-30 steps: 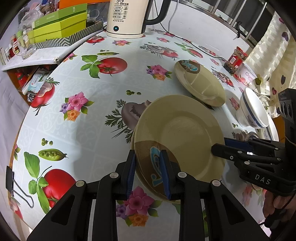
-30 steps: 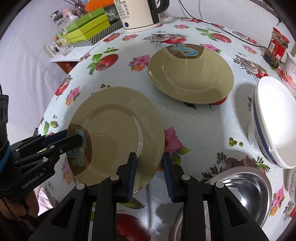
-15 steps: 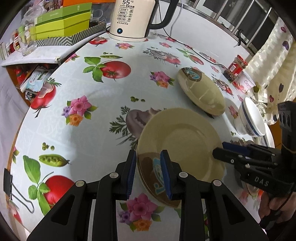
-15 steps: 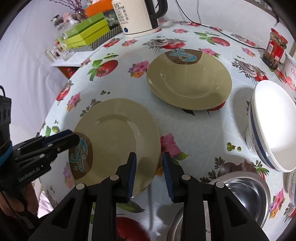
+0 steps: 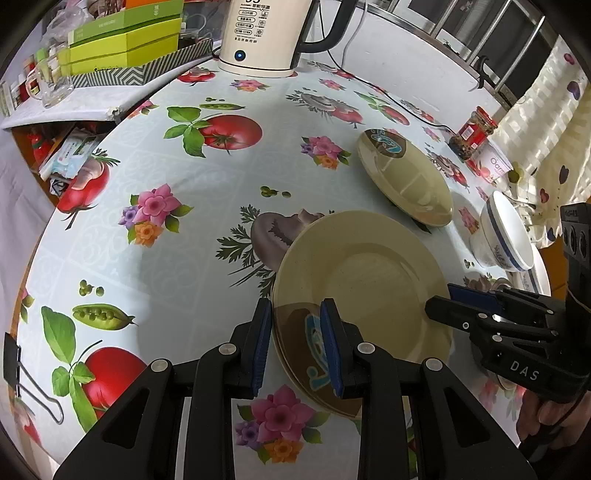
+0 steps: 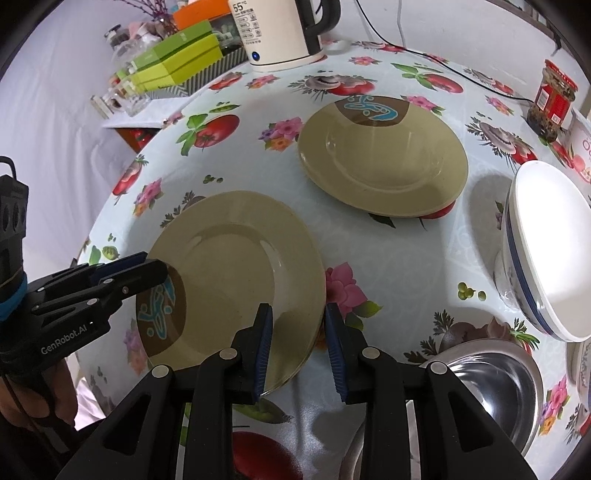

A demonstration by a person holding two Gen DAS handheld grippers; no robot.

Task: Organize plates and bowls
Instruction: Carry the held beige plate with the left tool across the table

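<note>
I am looking along my left gripper (image 5: 295, 343), whose blue-padded fingers (image 5: 262, 343) are standing a modest gap apart with the brown-patterned edge of the near olive plate (image 5: 364, 291) lying between them; I cannot tell whether the pads are actually touching the rim, though nothing looks pinched. That plate is sitting on the flower-and-vegetable tablecloth (image 5: 177, 221), and from this side it seems to be resting on another rim just beneath it. My right gripper (image 6: 298, 347) is hovering at the opposite edge of the same plate, jaws parted about as wide, the plate's rim showing in the gap but not clamped. A second olive plate (image 6: 384, 162) is lying further back, well apart from the first, its blue-and-brown emblem turned toward the cream electric kettle (image 6: 280, 33). To the right, a white bowl with a blue band (image 6: 543, 254) is standing near a stainless steel bowl (image 6: 491, 373), which is just beside my right fingers. A red-lidded jar (image 6: 554, 99) is standing at the far right edge, and green boxes (image 5: 122, 40) are stacked beside the kettle.
</note>
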